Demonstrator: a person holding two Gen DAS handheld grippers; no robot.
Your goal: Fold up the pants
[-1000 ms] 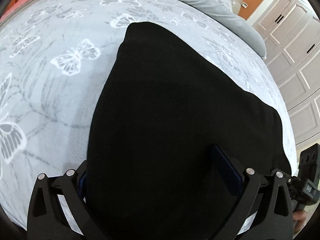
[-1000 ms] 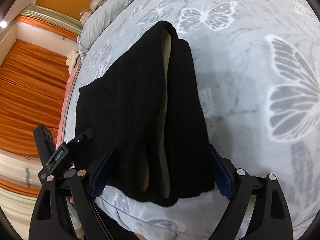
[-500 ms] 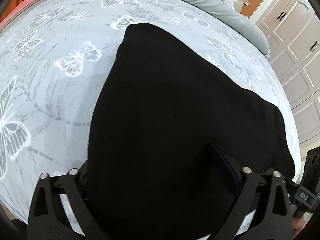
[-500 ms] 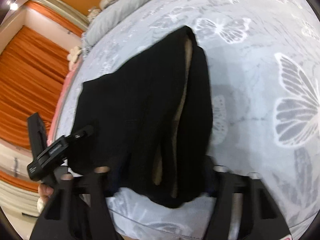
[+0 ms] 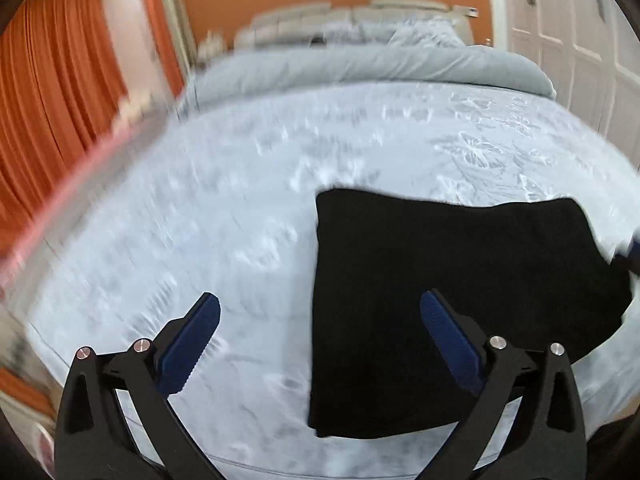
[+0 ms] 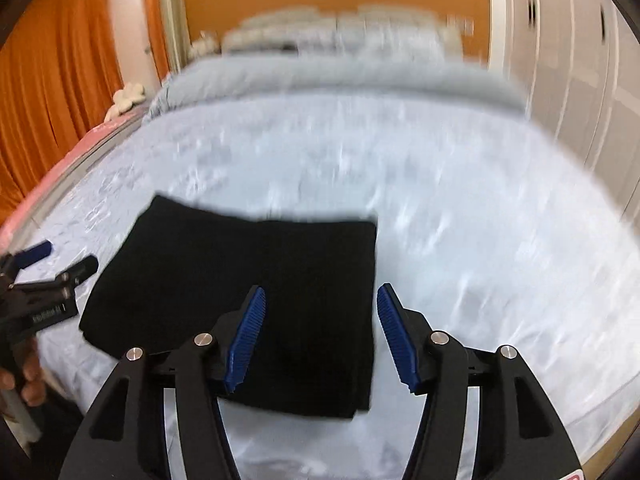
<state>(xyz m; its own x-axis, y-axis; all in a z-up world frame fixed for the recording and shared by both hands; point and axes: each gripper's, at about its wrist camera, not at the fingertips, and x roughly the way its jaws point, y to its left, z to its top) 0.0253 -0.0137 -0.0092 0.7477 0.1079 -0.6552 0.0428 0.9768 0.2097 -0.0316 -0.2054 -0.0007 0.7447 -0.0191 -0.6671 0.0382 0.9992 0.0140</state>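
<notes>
The black pants [image 5: 460, 280] lie folded into a flat rectangle near the front edge of the bed [image 5: 200, 220]. My left gripper [image 5: 320, 300] hovers above the fold's left edge, jaws opening wide, nothing between its blue pads. In the right wrist view the pants [image 6: 240, 264] lie left of centre on the bed [image 6: 480, 240]. My right gripper [image 6: 322, 291] hangs over their right part, jaws opening, pads clear of the cloth. The left gripper [image 6: 40, 280] shows at the far left, held by a hand [image 6: 24, 376]. Both views are motion-blurred.
A rolled grey duvet [image 5: 360, 68] and pillows lie across the head of the bed. Orange curtains [image 5: 52, 92] hang on the left and white wardrobe doors [image 5: 572, 40] stand on the right. The butterfly-print cover stretches beyond the pants.
Both grippers have lifted up and back from the pants and tilted towards the room. Their jaws, which straddled the fold's near edge, now hang free above it.
</notes>
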